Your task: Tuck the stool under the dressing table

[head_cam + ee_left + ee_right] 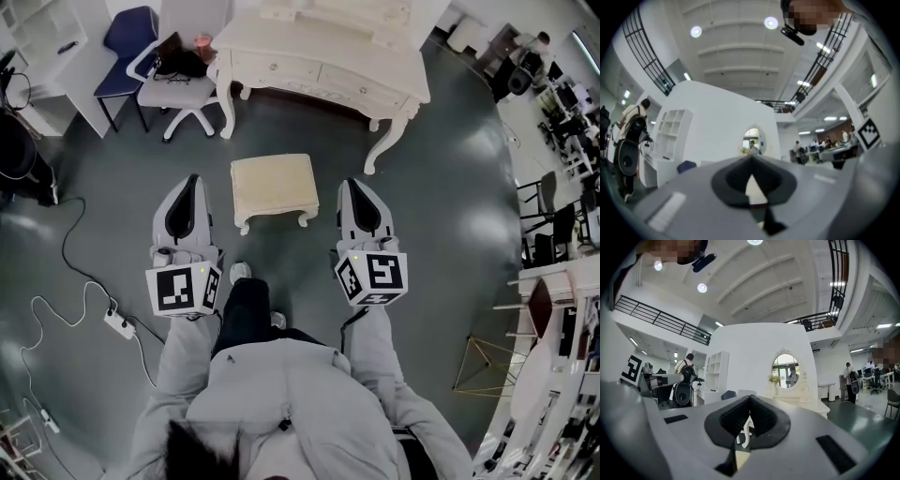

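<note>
A cream stool stands on the dark floor, a short way in front of the white dressing table. My left gripper is to the stool's left and my right gripper to its right. Both are shut, hold nothing, and stand clear of the stool's sides. In the left gripper view the shut jaws show a cream patch through their gap. In the right gripper view the shut jaws frame a curved white leg, and beyond them stands the dressing table's oval mirror.
A grey office chair carrying a dark bag and a blue chair stand left of the dressing table. A power strip with cables lies on the floor at left. A gold wire frame and desks are at right.
</note>
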{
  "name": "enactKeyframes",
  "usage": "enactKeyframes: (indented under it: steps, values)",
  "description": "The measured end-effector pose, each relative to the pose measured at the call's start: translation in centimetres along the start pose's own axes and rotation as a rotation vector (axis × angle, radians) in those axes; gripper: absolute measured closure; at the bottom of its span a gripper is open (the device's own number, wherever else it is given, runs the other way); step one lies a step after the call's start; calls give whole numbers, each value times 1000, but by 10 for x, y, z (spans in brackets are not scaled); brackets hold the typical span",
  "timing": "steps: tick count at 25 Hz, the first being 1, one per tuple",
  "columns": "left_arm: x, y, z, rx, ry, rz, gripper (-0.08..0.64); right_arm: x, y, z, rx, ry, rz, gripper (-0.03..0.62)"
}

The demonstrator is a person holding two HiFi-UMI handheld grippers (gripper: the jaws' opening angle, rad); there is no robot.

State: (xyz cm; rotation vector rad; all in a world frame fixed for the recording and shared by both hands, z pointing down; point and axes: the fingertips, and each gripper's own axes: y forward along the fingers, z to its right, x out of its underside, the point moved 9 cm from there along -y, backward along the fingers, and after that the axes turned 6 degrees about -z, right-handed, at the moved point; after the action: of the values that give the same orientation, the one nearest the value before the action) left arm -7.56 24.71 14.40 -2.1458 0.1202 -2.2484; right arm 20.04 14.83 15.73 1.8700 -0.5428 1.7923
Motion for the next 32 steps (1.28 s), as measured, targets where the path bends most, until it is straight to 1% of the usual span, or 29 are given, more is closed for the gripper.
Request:
enactKeyframes:
  steps: [8,13,18,26,32]
  values:
    - [1,66,-18,50,-2,16,551,-8,54,18,43,4,11,589]
    - [5,109,-40,80,9,9,551,-12,97,20,59,7,12,589]
    - [12,147,-57,110,3,-2,551,-10,132,22,79,9,-1,589]
    - [47,192,-72,172,-21,-79,551,16,173,28,123,38,-78,589]
    - [79,206,-75,209,-39,-158,551,45,187,28,141,83,-141,589]
